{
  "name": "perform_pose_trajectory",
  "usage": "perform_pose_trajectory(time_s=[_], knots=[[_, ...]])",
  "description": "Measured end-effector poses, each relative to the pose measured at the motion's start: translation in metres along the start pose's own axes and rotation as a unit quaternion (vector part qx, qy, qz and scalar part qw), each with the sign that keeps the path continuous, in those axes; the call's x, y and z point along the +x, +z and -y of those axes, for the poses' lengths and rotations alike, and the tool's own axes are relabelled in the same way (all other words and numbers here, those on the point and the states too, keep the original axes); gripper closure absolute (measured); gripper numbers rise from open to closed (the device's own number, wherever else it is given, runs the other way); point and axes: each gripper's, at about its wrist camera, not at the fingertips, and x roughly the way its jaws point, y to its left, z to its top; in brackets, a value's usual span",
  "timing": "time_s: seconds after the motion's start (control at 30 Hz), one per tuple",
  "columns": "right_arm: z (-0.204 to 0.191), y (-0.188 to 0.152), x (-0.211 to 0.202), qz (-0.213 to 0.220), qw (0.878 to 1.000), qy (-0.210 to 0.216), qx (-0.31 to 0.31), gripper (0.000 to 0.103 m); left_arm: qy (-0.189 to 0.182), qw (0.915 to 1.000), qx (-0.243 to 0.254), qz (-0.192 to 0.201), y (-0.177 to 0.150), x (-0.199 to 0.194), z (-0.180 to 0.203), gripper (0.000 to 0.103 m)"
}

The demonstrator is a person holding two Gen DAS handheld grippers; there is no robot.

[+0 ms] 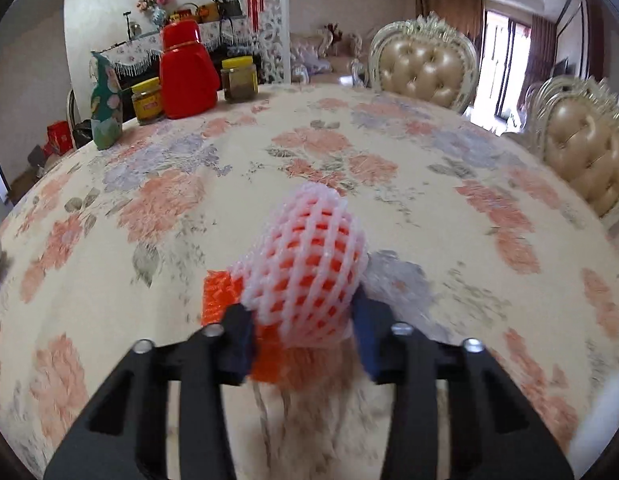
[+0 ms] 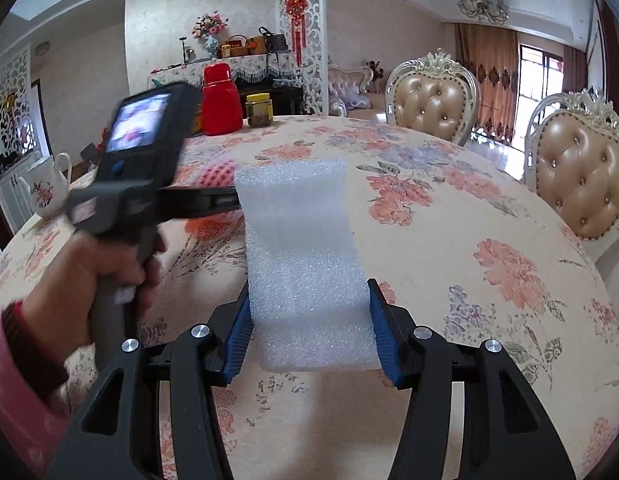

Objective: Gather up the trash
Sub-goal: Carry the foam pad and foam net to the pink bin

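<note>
My left gripper [image 1: 303,332] is shut on a white foam fruit net [image 1: 305,264] with an orange net inside it, held above the floral tablecloth [image 1: 269,160]. My right gripper [image 2: 309,332] is shut on a white foam sheet [image 2: 301,248] that stands up between its blue pads [image 2: 379,332]. In the right wrist view the left gripper's body [image 2: 137,152], held by a hand, is at the left; the net [image 2: 217,170] peeks out behind the foam sheet. A blurred white shape [image 1: 601,412], likely the foam sheet, shows at the left view's right edge.
At the table's far end stand a red thermos [image 1: 187,74], two yellow-lidded jars [image 1: 239,80] and a teal bag [image 1: 105,100]. A floral teapot [image 2: 49,188] sits at the left. Padded chairs [image 2: 429,98] line the right side.
</note>
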Motion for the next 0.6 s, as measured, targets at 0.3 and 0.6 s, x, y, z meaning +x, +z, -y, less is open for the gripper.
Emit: perform_pose_trajectory(time_s=[0.3,0.6], knots=[[0.003,0.0,-0.002,-0.001,1.0,-0.001,0.008,0.051,0.0,0.9989,-0.015,0.043,-0.062,-0.1,-0.026,0.069],[-0.001,0.0,0.009,-0.03,0.999,0.022,0.0,0.051,0.026,0.9974,-0.034,0.058,-0.127,-0.184,-0.041,0.068]])
